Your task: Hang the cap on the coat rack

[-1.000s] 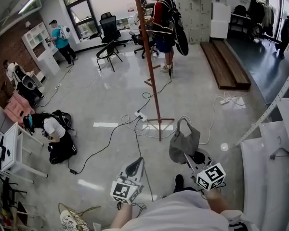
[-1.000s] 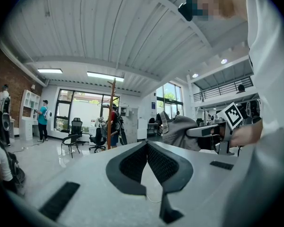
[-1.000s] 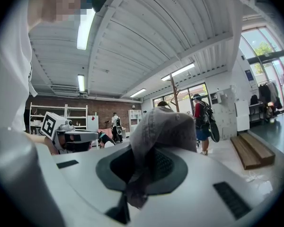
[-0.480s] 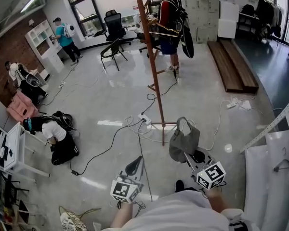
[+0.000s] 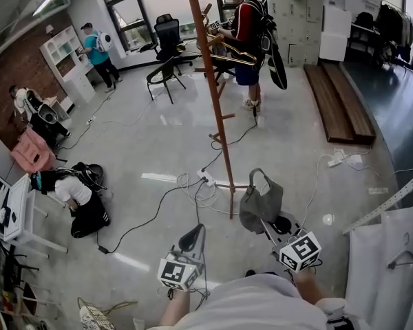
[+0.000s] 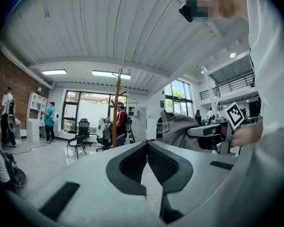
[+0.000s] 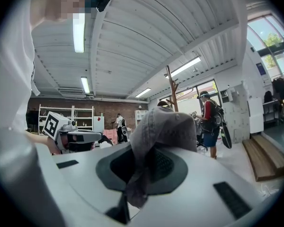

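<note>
Cap (image 5: 260,206) being gripped by right tongs (image 5: 266,221) | left tongs (image 5: 193,235) being held closed, empty | rack (image 5: 213,102) at cap's 11 o'clock

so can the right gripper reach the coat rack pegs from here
Probably not yet: the right gripper, shut on the cap, looks short of the coat rack. Only floor cables lie between, so the way seems free.
</note>
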Demonstrator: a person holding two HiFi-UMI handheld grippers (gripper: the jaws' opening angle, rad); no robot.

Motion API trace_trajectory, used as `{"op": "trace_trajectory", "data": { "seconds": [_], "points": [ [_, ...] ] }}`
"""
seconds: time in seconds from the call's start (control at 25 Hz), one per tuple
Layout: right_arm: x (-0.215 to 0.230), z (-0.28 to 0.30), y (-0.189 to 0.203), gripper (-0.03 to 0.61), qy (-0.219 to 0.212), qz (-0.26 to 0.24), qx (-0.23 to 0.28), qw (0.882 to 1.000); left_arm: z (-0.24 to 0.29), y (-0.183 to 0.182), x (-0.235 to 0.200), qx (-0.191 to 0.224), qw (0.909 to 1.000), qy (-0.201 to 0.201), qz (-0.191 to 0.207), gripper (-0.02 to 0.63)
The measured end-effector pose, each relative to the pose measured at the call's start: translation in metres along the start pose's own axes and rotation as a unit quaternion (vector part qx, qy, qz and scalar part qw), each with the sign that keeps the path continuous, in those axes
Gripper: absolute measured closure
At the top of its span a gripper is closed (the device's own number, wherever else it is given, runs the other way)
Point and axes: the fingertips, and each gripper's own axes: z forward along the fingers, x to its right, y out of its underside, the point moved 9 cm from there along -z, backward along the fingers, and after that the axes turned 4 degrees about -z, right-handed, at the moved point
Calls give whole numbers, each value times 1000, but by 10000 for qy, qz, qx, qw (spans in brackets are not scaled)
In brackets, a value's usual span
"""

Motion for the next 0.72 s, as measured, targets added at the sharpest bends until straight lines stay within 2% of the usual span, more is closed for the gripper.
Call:
{"op": "trace_trajectory", "data": {
  "seconds": [0.52,0.72],
  "points": [
    [60,36,-9,537,-207,-40,6,9998,62,-6,-18,16,9997,-212,-84,603],
    [61,73,-1,537,-194,-44,-8,9998,75,0,-57,8,9997,-204,-108,603]
  ]
}}
